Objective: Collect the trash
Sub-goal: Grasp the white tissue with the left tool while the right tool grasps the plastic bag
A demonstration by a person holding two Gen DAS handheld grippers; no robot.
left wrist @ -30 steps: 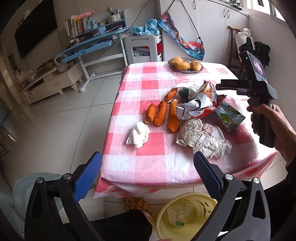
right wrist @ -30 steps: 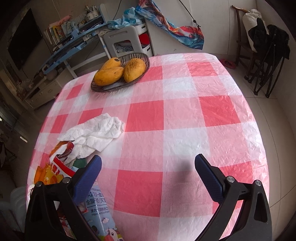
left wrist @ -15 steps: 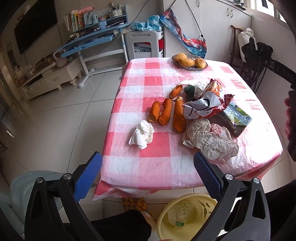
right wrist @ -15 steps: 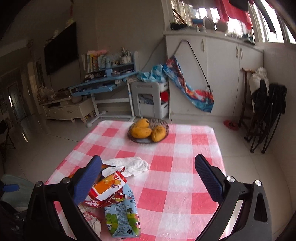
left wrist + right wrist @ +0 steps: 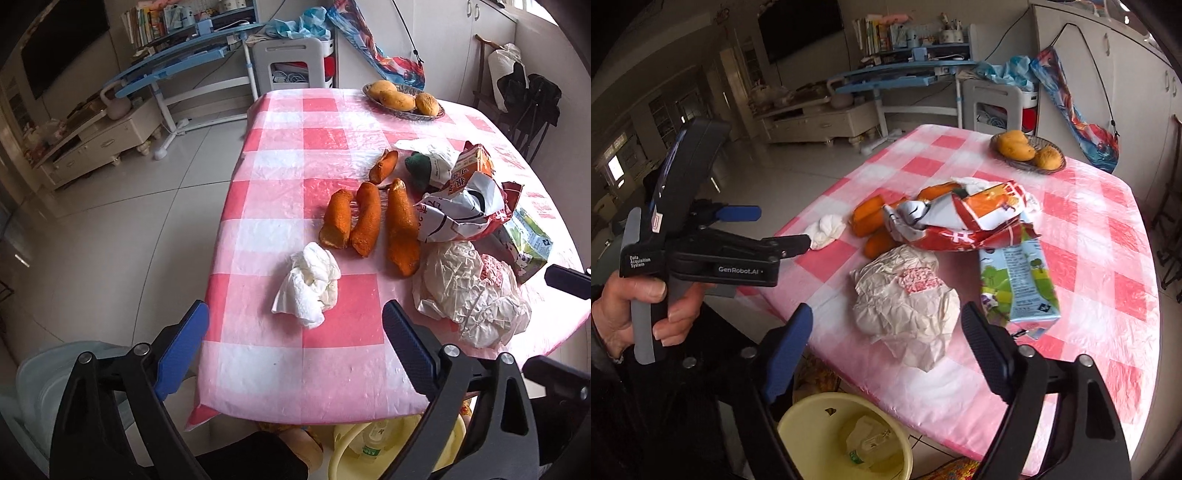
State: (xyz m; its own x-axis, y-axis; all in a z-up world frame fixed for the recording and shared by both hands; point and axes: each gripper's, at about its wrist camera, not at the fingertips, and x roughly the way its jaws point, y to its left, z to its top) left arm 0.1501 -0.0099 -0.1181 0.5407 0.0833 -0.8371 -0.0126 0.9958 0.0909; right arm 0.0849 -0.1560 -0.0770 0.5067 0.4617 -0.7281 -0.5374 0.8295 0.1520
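A crumpled white tissue point(image 5: 310, 284) lies near the table's front edge, just ahead of my left gripper point(image 5: 295, 332). Its jaws are closing with nothing between them. Behind the tissue lie orange peels point(image 5: 369, 221), a torn snack bag point(image 5: 465, 210), a green juice carton point(image 5: 528, 243) and a crumpled white wrapper point(image 5: 469, 295). My right gripper point(image 5: 886, 343) hovers above the wrapper point(image 5: 905, 302), jaws closing, pads not touching it. The left gripper point(image 5: 779, 229) also shows there, held by a hand point(image 5: 635, 306), near the tissue point(image 5: 825, 230).
A yellow bin point(image 5: 846, 439) holding a plastic bottle stands on the floor under the table's near edge. A basket of mangoes point(image 5: 402, 99) sits at the far end of the pink checked tablecloth point(image 5: 332, 362). A desk and cabinets stand beyond.
My left gripper has come lower and closer to the tissue. My right gripper has swung round from the far side of the table to the near edge, over the wrapper. Both jaws have narrowed a little.
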